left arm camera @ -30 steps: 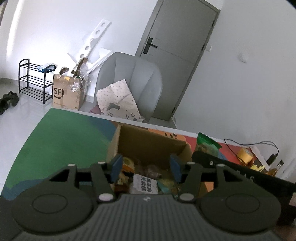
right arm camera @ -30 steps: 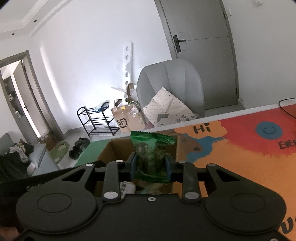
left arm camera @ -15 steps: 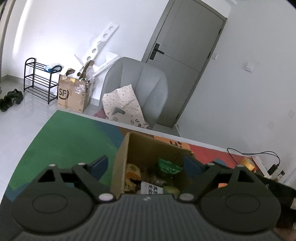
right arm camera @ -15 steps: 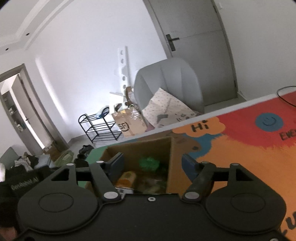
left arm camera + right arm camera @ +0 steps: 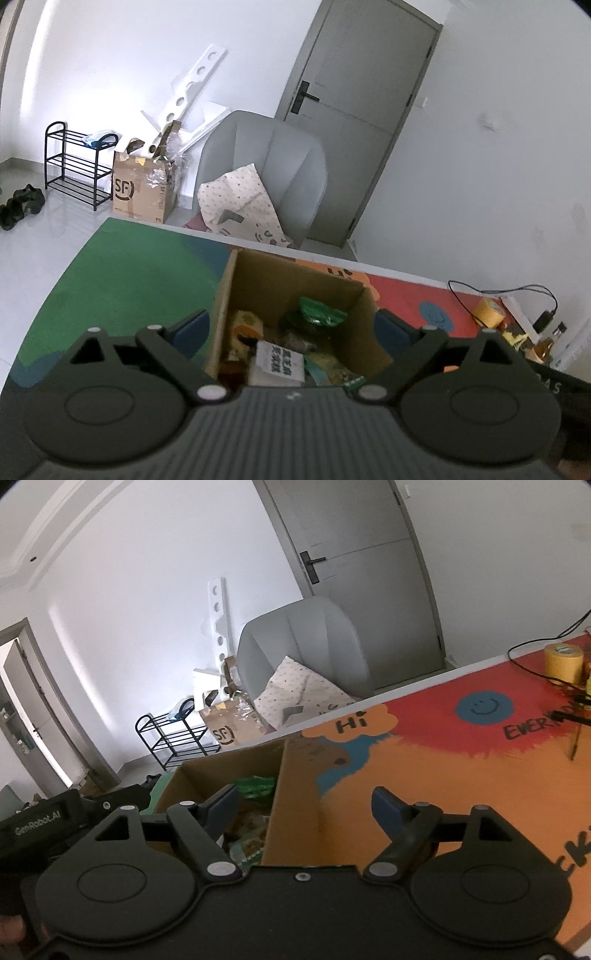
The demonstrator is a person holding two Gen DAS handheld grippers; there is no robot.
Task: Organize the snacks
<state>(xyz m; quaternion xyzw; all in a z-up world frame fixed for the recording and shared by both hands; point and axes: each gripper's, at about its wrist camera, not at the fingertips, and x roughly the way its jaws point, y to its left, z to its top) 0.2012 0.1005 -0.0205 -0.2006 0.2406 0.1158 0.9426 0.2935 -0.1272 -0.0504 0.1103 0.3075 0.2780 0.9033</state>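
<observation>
The snacks sit in an open cardboard box (image 5: 295,291) on the bench (image 5: 424,775), which is covered by a bright printed mat. On top of the heap lies a green packet (image 5: 319,314), crinkled and glossy, with a white labelled packet (image 5: 279,360) and a yellowish one (image 5: 247,321) near it.

Both grippers are released. The left gripper (image 5: 291,328) has just been spreading its fingers, which now stand either side of the box with nothing pressed between them. The right gripper (image 5: 306,805) has also just been opening; its left finger hangs over the box mouth, its right over the bare mat, and it carries nothing.

The packets look light, soft and air-puffed (likely slippery film, and the contents may crush). A hold across the flat sealed edge, or gently across the middle, would probably serve best. The box is stiff corrugated board with thin upright walls, light enough to shift if bumped, so a finger pinching a wall could steady it.
</observation>
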